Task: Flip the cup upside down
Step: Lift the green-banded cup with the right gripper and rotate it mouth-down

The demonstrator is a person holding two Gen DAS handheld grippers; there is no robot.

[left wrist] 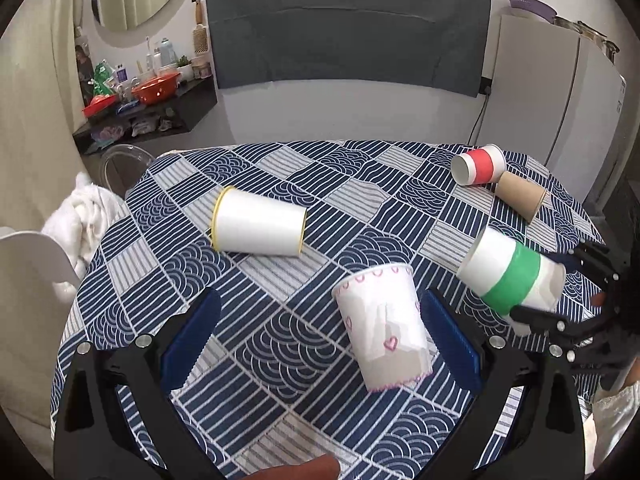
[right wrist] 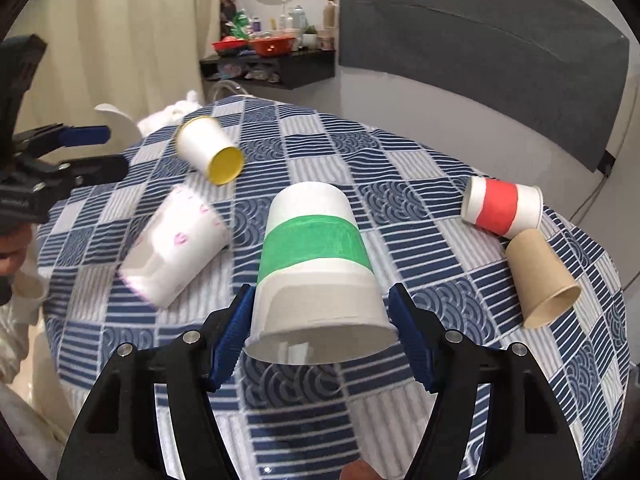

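Note:
A white paper cup with a green band is held between the fingers of my right gripper, raised off the table with its mouth toward the camera; it also shows in the left wrist view. A white cup with pink hearts lies tilted on the table just inside the right finger of my open left gripper; in the right wrist view it is blurred. The left gripper shows at the left edge of the right wrist view.
A round table with a blue patterned cloth holds a yellow-rimmed white cup, a red-banded cup and a brown cup, all on their sides. A white chair and white cloth stand at the left. A fridge stands behind.

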